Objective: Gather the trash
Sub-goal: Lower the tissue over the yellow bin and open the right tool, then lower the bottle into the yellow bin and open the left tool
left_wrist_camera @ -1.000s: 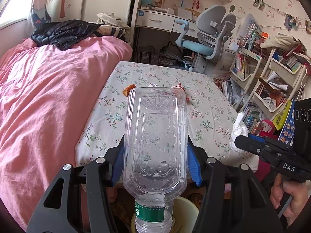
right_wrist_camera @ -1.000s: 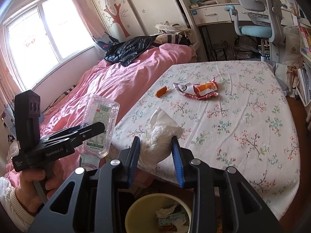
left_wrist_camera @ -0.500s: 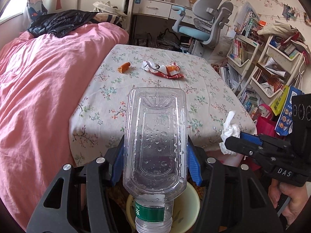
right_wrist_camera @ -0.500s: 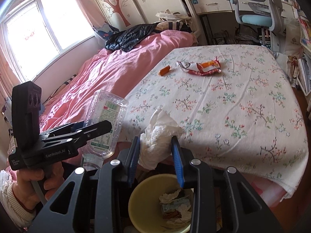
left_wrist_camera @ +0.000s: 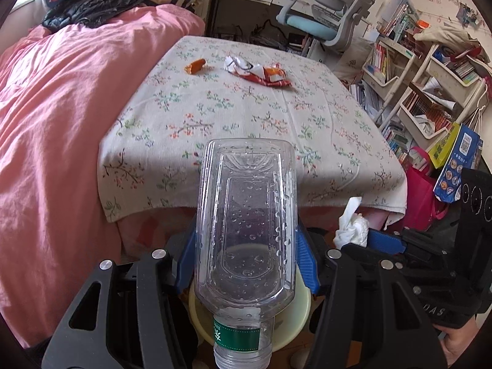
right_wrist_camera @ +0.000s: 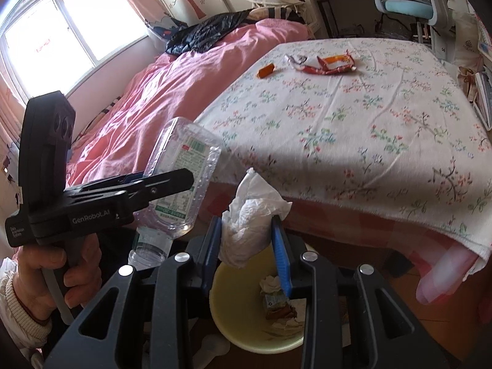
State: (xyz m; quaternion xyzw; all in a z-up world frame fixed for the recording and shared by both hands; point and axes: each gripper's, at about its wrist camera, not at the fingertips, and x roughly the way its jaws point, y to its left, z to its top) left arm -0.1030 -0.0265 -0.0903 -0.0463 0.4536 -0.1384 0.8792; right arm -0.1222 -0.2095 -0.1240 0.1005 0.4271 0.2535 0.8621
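My left gripper [left_wrist_camera: 246,255] is shut on a clear plastic bottle [left_wrist_camera: 246,224] with a green label, neck toward the camera. It hangs over a pale yellow bin [left_wrist_camera: 295,310] on the floor. My right gripper [right_wrist_camera: 249,246] is shut on a crumpled white tissue [right_wrist_camera: 250,224], just above the same bin [right_wrist_camera: 233,316], which holds scraps. In the right wrist view the bottle [right_wrist_camera: 181,178] and left gripper [right_wrist_camera: 184,184] sit to the left. On the floral tablecloth [left_wrist_camera: 246,107] lie a red-orange snack wrapper [left_wrist_camera: 261,72] and a small orange piece [left_wrist_camera: 194,66], both far from the grippers.
A pink bed [left_wrist_camera: 55,107] with a black jacket [left_wrist_camera: 92,6] borders the table's left. A grey-blue desk chair [left_wrist_camera: 332,21] stands behind the table. Bookshelves [left_wrist_camera: 430,92] and a pink bag [left_wrist_camera: 424,190] crowd the right. A hand [right_wrist_camera: 64,261] holds the left gripper.
Both grippers have moved back off the table's near edge and down toward the yellow bin, which now shows more fully under them. Both grips are unchanged.
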